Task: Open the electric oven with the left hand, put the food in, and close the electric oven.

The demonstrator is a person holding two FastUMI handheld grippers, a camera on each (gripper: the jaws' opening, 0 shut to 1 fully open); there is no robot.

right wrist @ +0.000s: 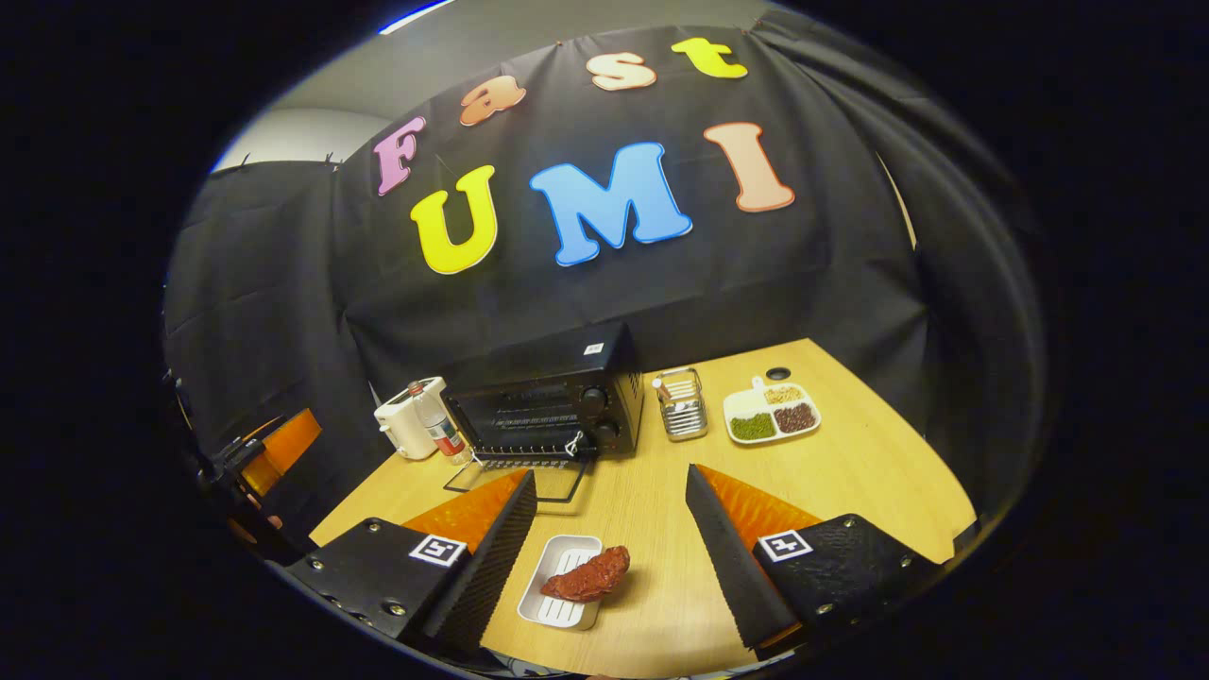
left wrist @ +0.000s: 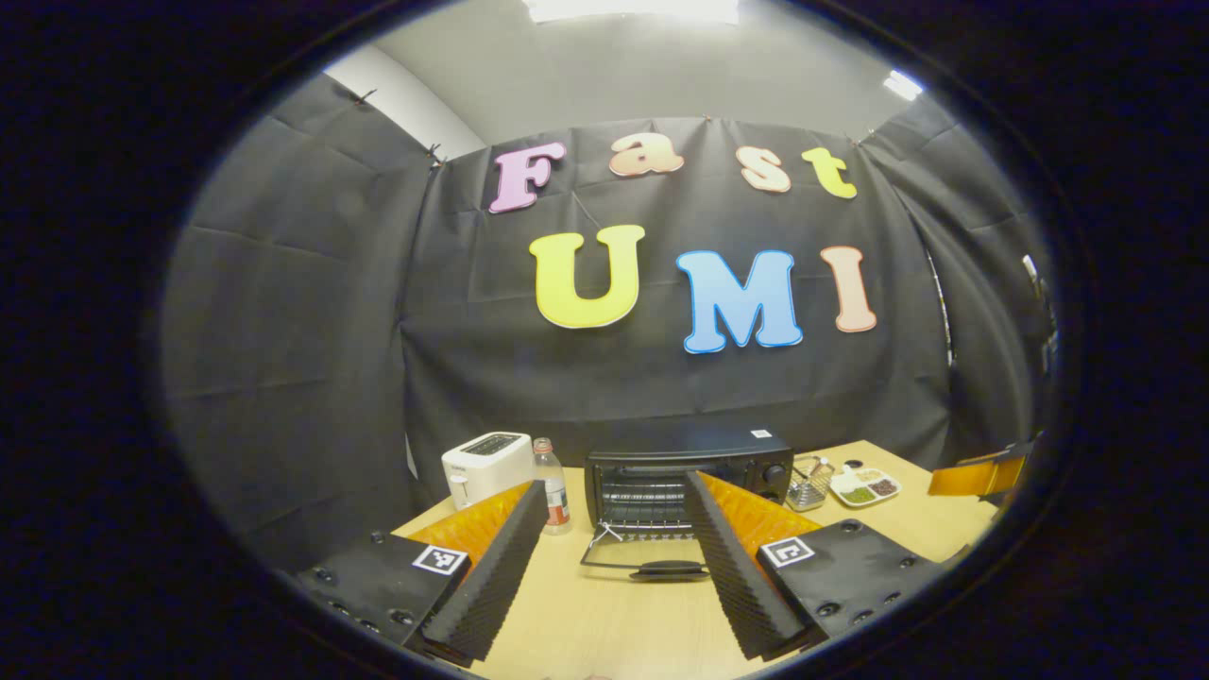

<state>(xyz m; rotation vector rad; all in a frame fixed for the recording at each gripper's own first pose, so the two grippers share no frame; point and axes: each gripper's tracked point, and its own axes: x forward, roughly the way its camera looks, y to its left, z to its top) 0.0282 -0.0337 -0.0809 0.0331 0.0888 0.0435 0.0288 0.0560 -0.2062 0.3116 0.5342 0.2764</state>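
The black electric oven [left wrist: 704,444] stands at the back of the wooden table, and its glass door [left wrist: 623,552] lies folded down flat with the handle [left wrist: 669,569] toward me. My left gripper [left wrist: 614,484] is open just in front of the door, holding nothing. In the right gripper view the oven [right wrist: 543,387] and its lowered door [right wrist: 515,480] sit farther off. A reddish-brown piece of food [right wrist: 587,574] lies on a small white tray [right wrist: 557,609] between the fingers of my open right gripper [right wrist: 609,474], and neither finger touches it.
A white toaster [left wrist: 486,465] and a bottle [left wrist: 553,491] stand left of the oven. A wire basket [right wrist: 682,404] and a divided plate of beans [right wrist: 772,411] sit to its right. The other gripper's orange finger [left wrist: 982,472] shows at the right edge.
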